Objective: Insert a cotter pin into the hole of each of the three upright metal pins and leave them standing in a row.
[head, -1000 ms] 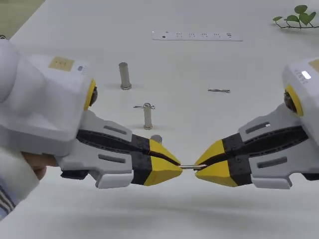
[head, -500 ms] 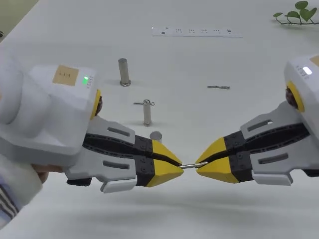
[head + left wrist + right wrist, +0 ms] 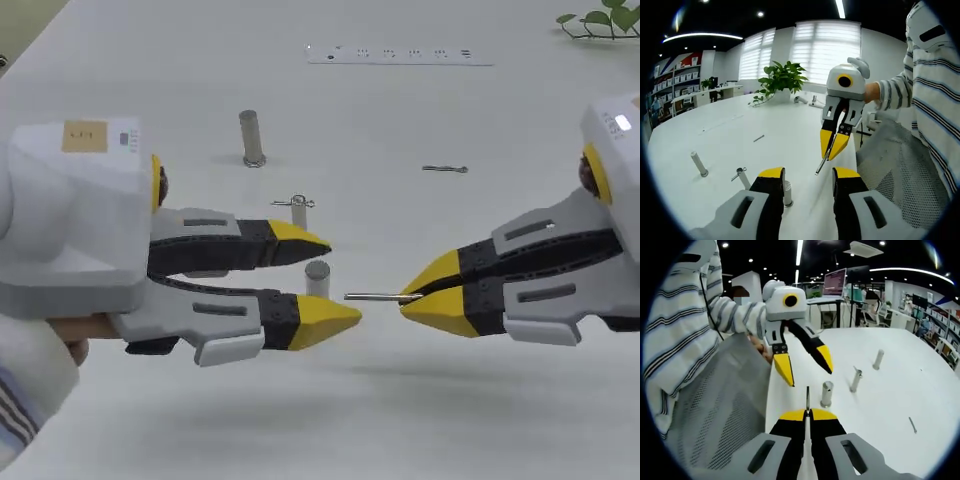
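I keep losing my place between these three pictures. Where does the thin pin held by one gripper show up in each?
Head view: cotter pin at centre, sticking left from the right gripper.
Left gripper view: cotter pin at centre, slanting down from the yellow tips opposite.
Right gripper view: cotter pin at lower centre, rising from its own shut jaws.
Shared landmark: the nearest metal pin.

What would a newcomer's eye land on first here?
Two yellow-tipped grippers face each other over the white table: the right gripper pinches a cotter pin, the left gripper stands open. Behind them three metal pins stand in a row, the middle one already pinned.
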Motion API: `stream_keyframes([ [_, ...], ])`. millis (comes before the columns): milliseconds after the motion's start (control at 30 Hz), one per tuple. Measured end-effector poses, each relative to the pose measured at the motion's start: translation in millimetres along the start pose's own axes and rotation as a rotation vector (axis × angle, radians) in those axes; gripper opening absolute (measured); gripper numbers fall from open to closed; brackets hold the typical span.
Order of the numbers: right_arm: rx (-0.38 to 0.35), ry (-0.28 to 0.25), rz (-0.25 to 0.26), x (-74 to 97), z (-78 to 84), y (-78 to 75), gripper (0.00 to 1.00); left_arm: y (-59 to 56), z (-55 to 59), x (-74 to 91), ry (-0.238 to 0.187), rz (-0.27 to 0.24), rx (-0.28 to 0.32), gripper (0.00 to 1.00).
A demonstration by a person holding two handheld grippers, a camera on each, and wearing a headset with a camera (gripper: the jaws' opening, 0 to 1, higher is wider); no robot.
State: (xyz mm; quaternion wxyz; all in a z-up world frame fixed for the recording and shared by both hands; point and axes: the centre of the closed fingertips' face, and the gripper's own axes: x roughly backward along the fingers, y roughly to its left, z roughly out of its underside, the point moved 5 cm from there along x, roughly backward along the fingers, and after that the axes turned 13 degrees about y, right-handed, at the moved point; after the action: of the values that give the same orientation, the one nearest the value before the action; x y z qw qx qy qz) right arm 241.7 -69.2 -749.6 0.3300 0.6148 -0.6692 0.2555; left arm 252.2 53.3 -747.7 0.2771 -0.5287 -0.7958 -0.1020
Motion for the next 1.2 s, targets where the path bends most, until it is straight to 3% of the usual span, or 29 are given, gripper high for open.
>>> stream_keyframes([
  [67, -0.018, 0.004, 0.007, -1.0, 1.5, -2.8, 0.04, 8.7, 3.6, -0.7, 0.009, -0.05, 0.024, 0.42],
  [133, -0.071, 0.003, 0.011, -4.3, 2.2, -7.1, 0.04, 11.5, 7.2, -2.3, 0.021, -0.059, 0.027, 0.42],
  [233, -0.09, 0.009, 0.021, -7.1, 3.8, -12.7, 0.04, 15.4, 13.1, -6.8, 0.029, -0.075, 0.045, 0.41],
  [500, -0.092, 0.021, 0.036, -15.9, 3.1, -25.1, 0.04, 15.4, 30.9, -23.2, 0.112, -0.071, 0.033, 0.32],
  [1200, -0.08, 0.028, 0.015, -29.1, 5.9, -32.4, 0.04, 26.6, 51.0, -42.3, 0.171, -0.106, 0.086, 0.16],
])
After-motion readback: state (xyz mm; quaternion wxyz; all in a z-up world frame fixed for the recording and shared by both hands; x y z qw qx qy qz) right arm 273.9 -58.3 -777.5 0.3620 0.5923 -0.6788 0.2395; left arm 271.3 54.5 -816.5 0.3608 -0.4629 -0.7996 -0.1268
